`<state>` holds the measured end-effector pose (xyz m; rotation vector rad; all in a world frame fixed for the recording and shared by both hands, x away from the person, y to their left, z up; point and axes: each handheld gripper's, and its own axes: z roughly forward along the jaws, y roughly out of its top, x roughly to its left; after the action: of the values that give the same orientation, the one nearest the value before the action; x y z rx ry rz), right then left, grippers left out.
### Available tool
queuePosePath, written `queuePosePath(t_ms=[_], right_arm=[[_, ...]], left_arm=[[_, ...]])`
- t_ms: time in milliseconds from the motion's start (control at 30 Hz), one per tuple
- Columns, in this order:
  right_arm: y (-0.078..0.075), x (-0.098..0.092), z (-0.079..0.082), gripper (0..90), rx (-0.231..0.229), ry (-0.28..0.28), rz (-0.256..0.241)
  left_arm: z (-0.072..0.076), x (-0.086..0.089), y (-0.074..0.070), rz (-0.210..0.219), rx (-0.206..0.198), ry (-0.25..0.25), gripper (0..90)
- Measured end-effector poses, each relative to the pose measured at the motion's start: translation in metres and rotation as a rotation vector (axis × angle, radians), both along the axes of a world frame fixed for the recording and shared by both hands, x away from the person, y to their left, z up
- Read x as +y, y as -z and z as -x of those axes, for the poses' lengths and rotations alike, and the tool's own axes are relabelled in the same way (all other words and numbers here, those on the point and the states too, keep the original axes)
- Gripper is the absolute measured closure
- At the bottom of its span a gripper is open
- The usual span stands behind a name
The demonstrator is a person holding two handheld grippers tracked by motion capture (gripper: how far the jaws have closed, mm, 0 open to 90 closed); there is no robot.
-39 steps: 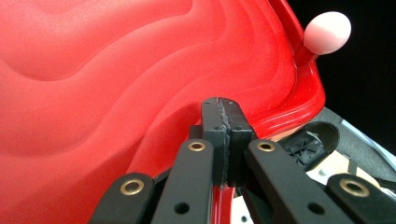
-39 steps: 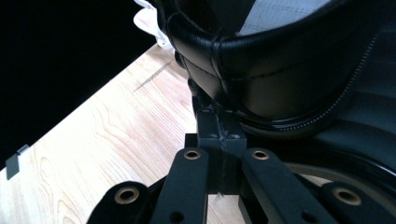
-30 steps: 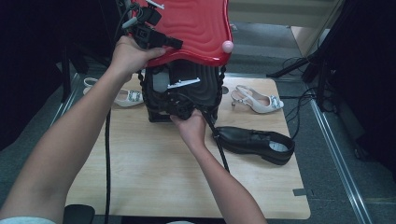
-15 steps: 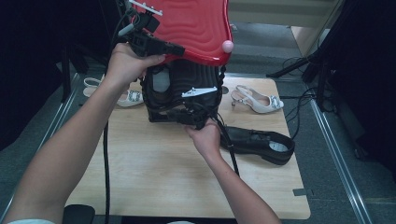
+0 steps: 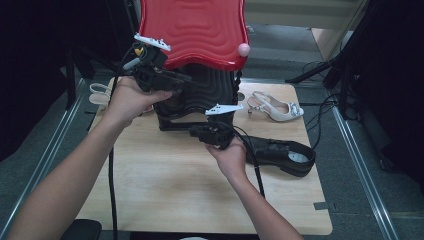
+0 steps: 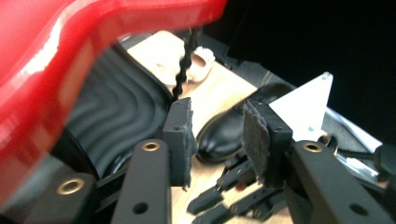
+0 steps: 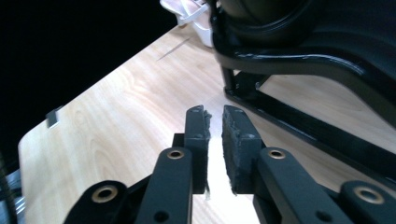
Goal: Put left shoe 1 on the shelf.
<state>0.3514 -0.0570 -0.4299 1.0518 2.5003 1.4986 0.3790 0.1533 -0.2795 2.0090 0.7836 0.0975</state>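
Observation:
A black ribbed case (image 5: 210, 90) stands on the wooden table (image 5: 165, 190) with its glossy red lid (image 5: 195, 30) raised. My left gripper (image 5: 182, 82) hovers at the case's upper left, just under the lid's edge. Its jaws are open and empty (image 6: 217, 135), with the red lid (image 6: 70, 46) to their left. My right gripper (image 5: 200, 131) is low at the case's front base. Its pads are almost together with nothing between them (image 7: 214, 126), above bare wood beside the black base frame (image 7: 303, 46).
A black leather shoe (image 5: 280, 152) lies right of the case. A white slingback heel (image 5: 275, 107) sits at the back right, another pale shoe (image 5: 100, 92) at the back left. A black beaded chain (image 5: 238, 80) hangs from the lid, below a pink knob (image 5: 243, 49).
My left gripper has dropped from the lid's top edge to just beneath it. My right gripper has drawn back from the case's front, down toward its base.

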Motion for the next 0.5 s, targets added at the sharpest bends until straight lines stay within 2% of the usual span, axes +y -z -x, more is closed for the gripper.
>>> queuePosePath(t_ms=[100,200,233,300,367,467,500], right_arm=[[0.002,-0.004,0.004,83.3,0.007,-0.029,0.0],[0.005,-0.008,0.005,81.7,0.067,-0.074,-0.026],[0.006,-0.009,0.007,82.2,0.076,-0.077,-0.018],[0.007,-0.012,0.011,81.3,0.049,-0.071,0.011],[0.009,-0.017,0.013,80.7,0.046,-0.064,0.005],[0.013,-0.025,0.012,78.8,0.104,-0.079,-0.038],[0.014,-0.028,0.013,78.2,0.103,-0.077,-0.037]], left_arm=[[0.005,0.003,0.006,0.021,0.005,0.011,57.9],[0.01,0.004,0.014,0.007,-0.004,0.009,55.9],[0.012,0.004,0.018,0.006,-0.001,0.006,55.7],[0.015,0.006,0.024,0.015,0.006,0.003,55.6],[0.016,0.01,0.031,0.015,0.016,0.001,55.5],[0.02,0.015,0.041,0.019,0.027,-0.001,55.0],[0.021,0.016,0.045,0.022,0.028,-0.008,54.7]])
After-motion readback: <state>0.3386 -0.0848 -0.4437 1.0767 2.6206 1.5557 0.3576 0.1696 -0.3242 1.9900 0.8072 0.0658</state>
